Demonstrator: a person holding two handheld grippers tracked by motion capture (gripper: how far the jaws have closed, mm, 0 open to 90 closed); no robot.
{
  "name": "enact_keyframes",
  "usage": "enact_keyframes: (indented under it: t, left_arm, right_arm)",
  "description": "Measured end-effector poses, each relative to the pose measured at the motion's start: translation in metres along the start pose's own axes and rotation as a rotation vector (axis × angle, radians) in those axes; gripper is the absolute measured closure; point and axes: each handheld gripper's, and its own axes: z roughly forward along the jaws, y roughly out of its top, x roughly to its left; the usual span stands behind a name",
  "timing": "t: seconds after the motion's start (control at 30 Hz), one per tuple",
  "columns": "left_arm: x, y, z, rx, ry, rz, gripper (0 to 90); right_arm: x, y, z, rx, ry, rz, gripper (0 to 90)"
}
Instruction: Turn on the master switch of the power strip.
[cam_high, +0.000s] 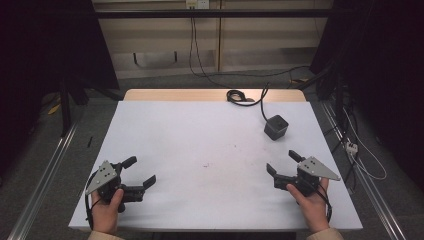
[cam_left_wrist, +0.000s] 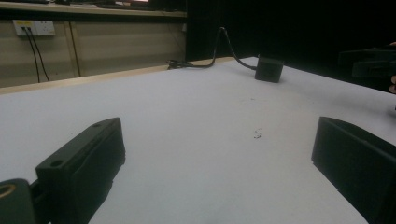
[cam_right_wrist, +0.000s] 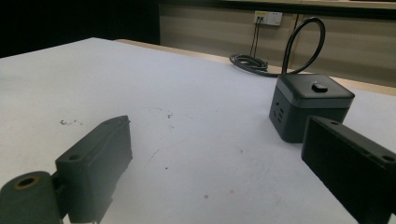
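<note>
Both grippers rest low on the white table (cam_high: 200, 135) with jaws spread wide and nothing between them: the left gripper (cam_high: 139, 171) at 8 o'clock, the right gripper (cam_high: 281, 163) at 4 o'clock. Nearest the right one, at 2 o'clock, sits the black cube power socket (cam_high: 276, 126), its cable (cam_high: 261, 102) trailing off toward 12.

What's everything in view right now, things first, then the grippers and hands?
power cube: one, dark grey, far right part of the table, standing apart from both grippers.
cable: one, black, runs from the cube to a coil at the table's far edge.
table: one, white top with a few small marks, wooden strip along the far edge.
wall socket: one, white, on the wall beyond the table.
left gripper: one, black, near left of the table, jaws apart, holding nothing.
right gripper: one, black, near right, jaws apart, holding nothing.
hands: two, one on each gripper.
</note>
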Motion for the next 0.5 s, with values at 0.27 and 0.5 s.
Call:
enact_keyframes:
  t: [0.27,0.5]
  left_arm:
    - [-0.001,0.000,0.000,0.001,-0.001,-0.004,2.4]
    - [-0.001,0.000,-0.001,-0.003,0.000,-0.006,2.5]
  right_arm:
    - [-0.008,0.005,0.008,0.007,-0.022,0.005,7.9]
    - [-0.014,0.009,0.014,0.011,-0.041,0.010,7.9]
